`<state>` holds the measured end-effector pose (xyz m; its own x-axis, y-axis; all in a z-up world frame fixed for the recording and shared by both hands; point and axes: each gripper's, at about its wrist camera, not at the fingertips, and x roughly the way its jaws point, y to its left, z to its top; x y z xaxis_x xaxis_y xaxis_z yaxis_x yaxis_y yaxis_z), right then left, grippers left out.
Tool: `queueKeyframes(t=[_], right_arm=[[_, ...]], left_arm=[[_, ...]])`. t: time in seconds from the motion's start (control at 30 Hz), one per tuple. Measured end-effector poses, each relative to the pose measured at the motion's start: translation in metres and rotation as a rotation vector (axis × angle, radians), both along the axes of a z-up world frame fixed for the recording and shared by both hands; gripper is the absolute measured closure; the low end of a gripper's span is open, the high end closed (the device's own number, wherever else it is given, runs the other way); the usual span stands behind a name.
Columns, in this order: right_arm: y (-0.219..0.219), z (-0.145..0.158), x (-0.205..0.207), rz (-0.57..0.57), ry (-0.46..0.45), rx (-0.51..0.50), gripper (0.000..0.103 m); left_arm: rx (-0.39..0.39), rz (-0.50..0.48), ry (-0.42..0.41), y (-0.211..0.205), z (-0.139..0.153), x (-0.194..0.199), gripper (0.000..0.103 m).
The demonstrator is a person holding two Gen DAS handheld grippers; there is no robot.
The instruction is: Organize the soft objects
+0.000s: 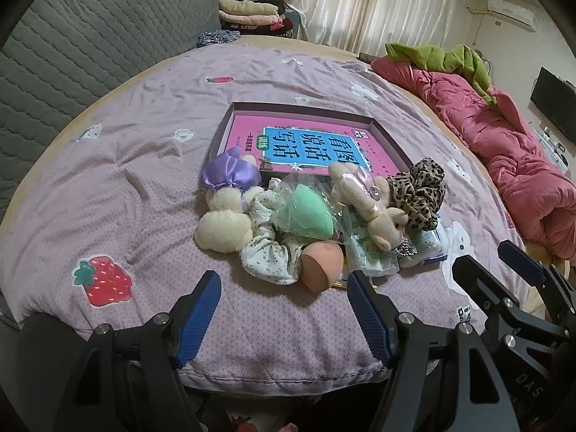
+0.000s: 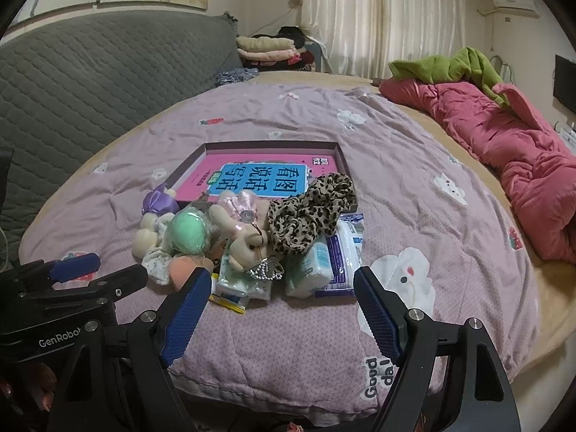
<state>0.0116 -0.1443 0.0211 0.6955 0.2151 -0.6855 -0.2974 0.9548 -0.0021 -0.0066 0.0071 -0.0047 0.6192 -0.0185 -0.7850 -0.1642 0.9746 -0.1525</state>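
Note:
A heap of soft things lies on the lilac quilt [image 1: 126, 187] in front of a shallow box [image 1: 230, 118] holding a pink book [image 1: 313, 144]. In it are a cream plush with a purple bow [image 1: 223, 216], a floral scrunchie [image 1: 270, 255], a green sponge in a clear bag [image 1: 309, 212], a peach sponge [image 1: 320, 262], a beige plush bunny [image 1: 374, 205], a leopard scrunchie [image 1: 417, 194] and tissue packs [image 2: 324, 259]. My left gripper [image 1: 284, 309] is open just short of the peach sponge. My right gripper [image 2: 280, 306] is open before the tissue packs, holding nothing.
A grey quilted headboard [image 1: 90, 46] rises at the left. A rumpled pink duvet [image 1: 504, 144] with a green cloth [image 1: 450, 57] lies along the right. Folded clothes [image 1: 252, 14] are stacked at the back by the curtains. The quilt's front edge is just beneath the grippers.

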Motion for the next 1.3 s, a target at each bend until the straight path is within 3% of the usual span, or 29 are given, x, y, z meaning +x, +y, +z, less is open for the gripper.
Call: queueKeyframes(t=[1.3], right_arm=[[-0.0015, -0.0035, 0.0016, -0.003, 0.005, 0.01, 0.021]], left_arm=[[-0.006, 0.0, 0.028, -0.0003, -0.0073, 0.0036, 0.031]])
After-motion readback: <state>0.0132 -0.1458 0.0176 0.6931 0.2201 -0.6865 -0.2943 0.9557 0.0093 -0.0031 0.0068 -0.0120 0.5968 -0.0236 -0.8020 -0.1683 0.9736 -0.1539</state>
